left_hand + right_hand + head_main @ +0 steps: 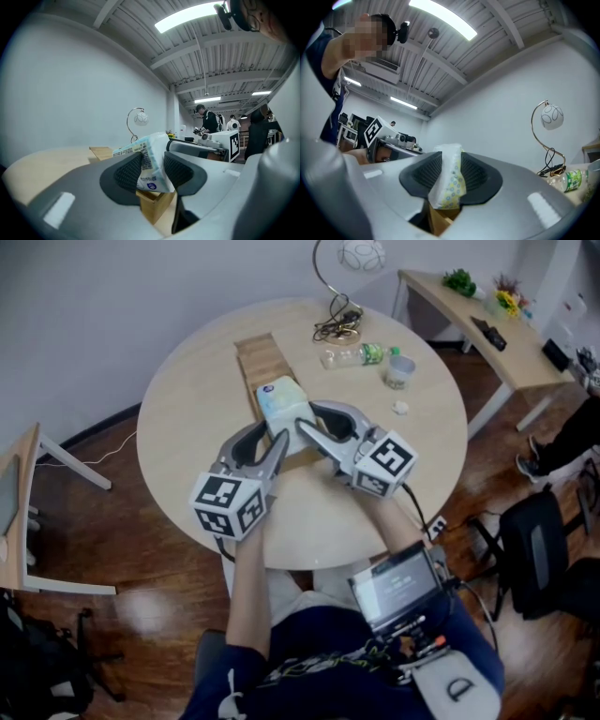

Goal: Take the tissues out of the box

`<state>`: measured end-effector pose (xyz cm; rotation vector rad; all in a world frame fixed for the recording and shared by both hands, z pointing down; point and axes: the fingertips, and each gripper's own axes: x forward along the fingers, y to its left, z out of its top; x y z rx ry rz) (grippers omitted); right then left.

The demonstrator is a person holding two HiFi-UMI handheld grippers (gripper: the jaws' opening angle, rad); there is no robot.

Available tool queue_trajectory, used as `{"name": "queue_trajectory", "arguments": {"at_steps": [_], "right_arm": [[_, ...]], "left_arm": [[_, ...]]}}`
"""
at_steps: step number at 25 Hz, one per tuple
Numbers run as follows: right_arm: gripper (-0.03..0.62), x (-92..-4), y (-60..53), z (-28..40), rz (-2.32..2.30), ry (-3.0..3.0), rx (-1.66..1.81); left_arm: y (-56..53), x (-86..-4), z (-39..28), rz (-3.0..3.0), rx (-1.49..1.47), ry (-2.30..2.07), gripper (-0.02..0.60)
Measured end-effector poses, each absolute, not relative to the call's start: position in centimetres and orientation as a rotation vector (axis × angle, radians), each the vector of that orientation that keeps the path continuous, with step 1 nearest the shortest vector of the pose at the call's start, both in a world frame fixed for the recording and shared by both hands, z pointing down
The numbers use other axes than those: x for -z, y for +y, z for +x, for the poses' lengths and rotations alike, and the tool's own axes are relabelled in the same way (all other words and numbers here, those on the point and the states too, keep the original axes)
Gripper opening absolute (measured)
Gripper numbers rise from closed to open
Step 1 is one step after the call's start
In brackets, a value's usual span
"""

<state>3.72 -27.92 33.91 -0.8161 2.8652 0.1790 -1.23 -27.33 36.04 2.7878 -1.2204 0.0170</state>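
A light blue and white tissue pack [283,407] stands over the near end of a long wooden box [261,357] on the round table [187,427]. My left gripper [270,433] comes at the pack from the near left, and my right gripper [309,418] from the near right. In the left gripper view the ribbed pads [129,172] press both sides of the pack [151,161], with the box [157,206] just below. In the right gripper view the jaws pinch a thin end of the pack [449,180] above the box [440,220].
At the table's far side are a curved desk lamp [356,259], a tangle of cables [337,326], a lying plastic bottle [356,354], a cup [399,371] and a small white scrap [400,407]. A desk [478,324] and a dark chair [544,540] stand at right. People [208,119] stand beyond.
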Motion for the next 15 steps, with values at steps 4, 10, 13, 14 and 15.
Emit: {"name": "queue_trajectory", "arguments": {"at_steps": [4, 10, 13, 14, 15], "right_arm": [[0.118, -32.7, -27.1, 3.9, -0.778, 2.823, -0.22], [0.117, -31.1, -26.0, 4.6, -0.726, 2.744, -0.261], [0.117, -30.8, -26.0, 5.1, -0.731, 2.732, -0.248], [0.117, -30.6, -26.0, 5.2, -0.727, 2.73, -0.247], [0.117, -30.3, -25.8, 5.2, -0.718, 2.726, -0.25]], "left_arm": [[-26.5, -34.7, -1.2, 2.818, 0.008, -1.261, 0.16], [-25.6, -32.9, -0.7, 2.873, 0.016, -1.292, 0.161], [-25.6, -32.5, -0.3, 2.885, 0.005, -1.291, 0.161], [-25.6, -32.4, -0.2, 2.886, 0.005, -1.292, 0.161], [-25.6, -32.4, -0.1, 2.886, 0.009, -1.291, 0.161]]}}
